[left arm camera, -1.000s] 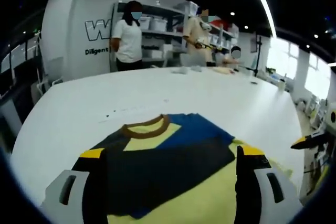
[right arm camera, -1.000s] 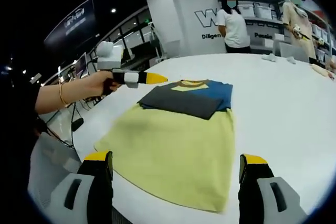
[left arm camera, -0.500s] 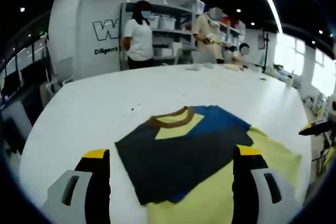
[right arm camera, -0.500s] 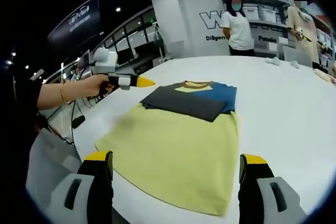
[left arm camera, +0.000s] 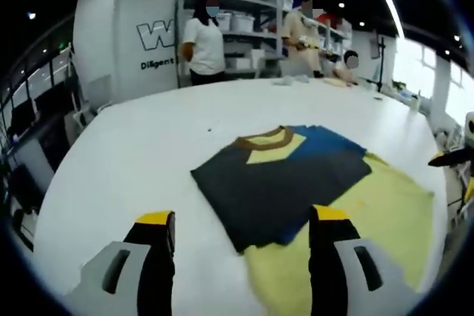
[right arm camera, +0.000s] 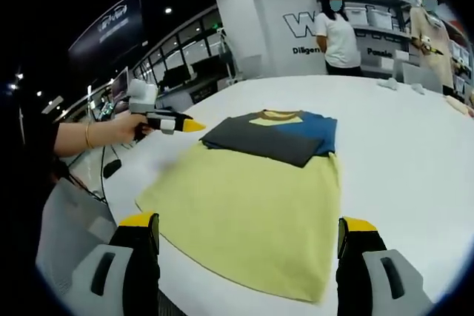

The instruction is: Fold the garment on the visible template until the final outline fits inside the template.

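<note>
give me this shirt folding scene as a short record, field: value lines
surface: white table
garment: yellow t-shirt lying flat, dark and blue sleeves folded across the chest below the brown collar
left gripper: open, holding nothing, above the table short of the shirt's dark edge
right gripper: open, holding nothing, over the shirt's hem end
person's hand: holds the left gripper beside the shirt
background: people at shelves

Left gripper (left arm camera: 241,227) held level and forward, fingers (left arm camera: 157,221) parted wide, nothing between them. Seen from the right gripper view (right arm camera: 184,125) as a yellow-tipped nose gripped by a bare hand (right arm camera: 122,129), forearm stretched out, bracelet at the wrist. Right gripper (right arm camera: 248,231) likewise spread wide and empty, yellow-capped fingers (right arm camera: 357,226) upright.
</note>
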The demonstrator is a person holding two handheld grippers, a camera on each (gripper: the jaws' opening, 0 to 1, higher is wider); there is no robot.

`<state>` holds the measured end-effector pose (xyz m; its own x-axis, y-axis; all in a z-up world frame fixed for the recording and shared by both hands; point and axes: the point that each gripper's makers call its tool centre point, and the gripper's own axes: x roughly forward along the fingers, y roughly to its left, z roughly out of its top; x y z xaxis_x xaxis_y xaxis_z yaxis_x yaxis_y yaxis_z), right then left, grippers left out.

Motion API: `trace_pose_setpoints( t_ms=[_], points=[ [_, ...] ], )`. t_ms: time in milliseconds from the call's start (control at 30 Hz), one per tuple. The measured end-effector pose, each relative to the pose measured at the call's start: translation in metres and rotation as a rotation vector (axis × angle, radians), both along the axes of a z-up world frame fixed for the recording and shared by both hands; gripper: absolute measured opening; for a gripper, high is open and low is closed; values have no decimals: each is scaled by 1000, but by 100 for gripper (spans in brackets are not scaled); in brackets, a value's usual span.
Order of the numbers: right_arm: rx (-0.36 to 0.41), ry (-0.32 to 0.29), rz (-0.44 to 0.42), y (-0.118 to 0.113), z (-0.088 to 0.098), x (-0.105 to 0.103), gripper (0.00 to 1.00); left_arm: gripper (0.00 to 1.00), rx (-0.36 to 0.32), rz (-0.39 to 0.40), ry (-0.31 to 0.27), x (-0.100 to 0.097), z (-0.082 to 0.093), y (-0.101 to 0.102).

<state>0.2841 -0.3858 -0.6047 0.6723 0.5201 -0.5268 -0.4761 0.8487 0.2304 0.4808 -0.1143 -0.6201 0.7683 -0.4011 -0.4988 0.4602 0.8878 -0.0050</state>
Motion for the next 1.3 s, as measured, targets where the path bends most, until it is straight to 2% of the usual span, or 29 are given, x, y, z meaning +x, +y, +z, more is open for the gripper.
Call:
trace_pose_setpoints(
  t_ms=[167,400,500,667,767,1100,1233,1300],
  points=[
    [1,1,-2,-1,0,0,99,52,27,13,18,-5,-12,13],
    [-5,8,-6,-3,-2,-1,99,43,60,15,34,-6,-26,21],
    [-2,13,-13,-5,-4,-2,99,38,99,11,34,-6,-32,23],
    [1,41,-27,-9,-7,-4,99,30,92,12,66,-5,-41,20],
    [-3,34,-32,-10,-7,-4,99,26,85,23,81,-6,-47,19],
    [-9,40,-37,-13,-9,-4,98,13,72,-1,76,-3,-51,10],
    [-11,40,-35,-13,-10,-3,98,4,57,-25,81,-5,-52,2],
    [-13,43,-34,-13,-12,-3,98,1,72,-30,73,-6,-53,0]
  ],
)
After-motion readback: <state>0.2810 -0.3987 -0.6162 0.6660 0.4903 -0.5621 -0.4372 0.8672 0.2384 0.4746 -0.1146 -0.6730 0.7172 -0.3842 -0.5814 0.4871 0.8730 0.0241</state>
